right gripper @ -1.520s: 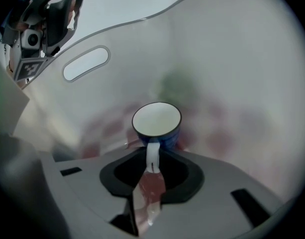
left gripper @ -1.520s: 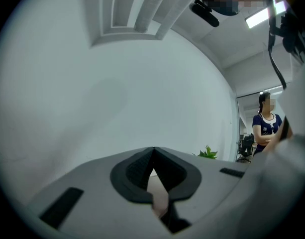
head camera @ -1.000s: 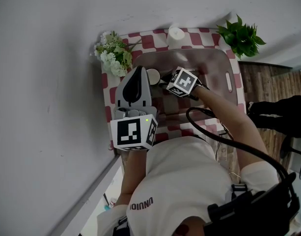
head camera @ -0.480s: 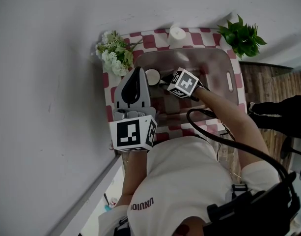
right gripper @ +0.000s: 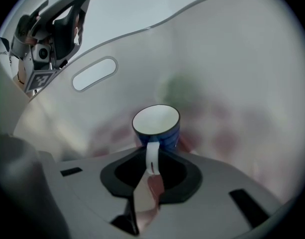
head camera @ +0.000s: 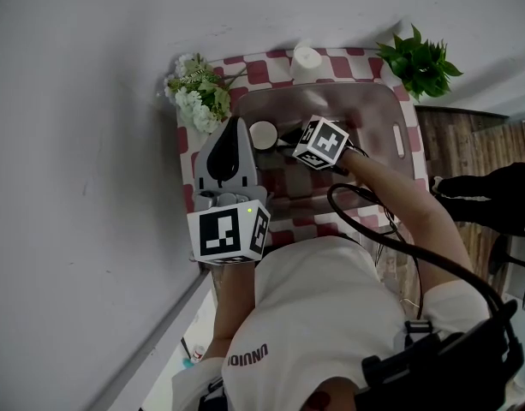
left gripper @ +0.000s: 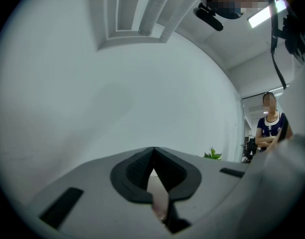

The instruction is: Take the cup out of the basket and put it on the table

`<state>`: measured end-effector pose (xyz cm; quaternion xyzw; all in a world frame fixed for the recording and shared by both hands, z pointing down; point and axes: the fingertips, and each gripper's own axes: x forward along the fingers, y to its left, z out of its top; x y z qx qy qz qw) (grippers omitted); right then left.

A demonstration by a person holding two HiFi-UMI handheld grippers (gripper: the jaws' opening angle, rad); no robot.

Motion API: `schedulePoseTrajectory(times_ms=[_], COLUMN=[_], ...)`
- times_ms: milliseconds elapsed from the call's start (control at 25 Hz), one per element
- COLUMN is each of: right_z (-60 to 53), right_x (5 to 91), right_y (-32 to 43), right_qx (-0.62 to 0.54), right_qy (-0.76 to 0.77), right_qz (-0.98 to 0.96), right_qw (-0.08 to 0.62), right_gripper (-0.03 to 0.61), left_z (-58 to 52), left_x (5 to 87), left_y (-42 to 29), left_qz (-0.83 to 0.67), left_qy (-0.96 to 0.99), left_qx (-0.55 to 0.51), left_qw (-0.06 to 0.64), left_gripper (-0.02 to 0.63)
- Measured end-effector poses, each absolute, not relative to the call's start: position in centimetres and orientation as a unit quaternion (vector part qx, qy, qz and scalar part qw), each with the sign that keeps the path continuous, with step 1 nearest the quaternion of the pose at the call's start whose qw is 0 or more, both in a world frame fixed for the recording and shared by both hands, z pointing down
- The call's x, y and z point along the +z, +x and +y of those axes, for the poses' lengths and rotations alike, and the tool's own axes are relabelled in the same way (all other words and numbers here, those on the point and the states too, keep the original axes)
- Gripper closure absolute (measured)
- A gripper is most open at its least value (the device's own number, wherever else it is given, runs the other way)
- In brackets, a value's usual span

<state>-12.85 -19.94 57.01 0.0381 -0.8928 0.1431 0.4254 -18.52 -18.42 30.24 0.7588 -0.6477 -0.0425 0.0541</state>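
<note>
Though blue outside, the cup (right gripper: 156, 126) is white inside.

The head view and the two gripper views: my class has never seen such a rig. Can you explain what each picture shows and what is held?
There is no robot here. A person holds a two-jaw gripper in each hand. The head view looks down from a camera on the person's head, and each gripper view looks along that gripper's own jaws. A table with a checked cloth carries a basket, white flowers, a green plant and a white cylinder. In the right gripper view, the right gripper reaches into the basket and its jaws close on the white handle of a blue cup. The left gripper is raised, jaws together, holding nothing.
</note>
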Motion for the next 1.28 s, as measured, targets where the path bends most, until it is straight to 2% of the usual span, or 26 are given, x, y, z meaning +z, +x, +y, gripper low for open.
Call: schedulePoseTrajectory(times_ms=[1280], right_z=[-19.0], right_x=[48.2], right_y=[-11.8], right_qx=[0.111], right_qy=[0.060], right_qz=[-0.926], right_qw=[0.357], right_gripper=[0.495], left_z=[-17.0], left_x=[29.0], left_y=[-17.8], left_qz=[-0.635], left_qy=[0.770], left_qx=[-0.052], left_qw=[0.036], left_gripper=[0.602])
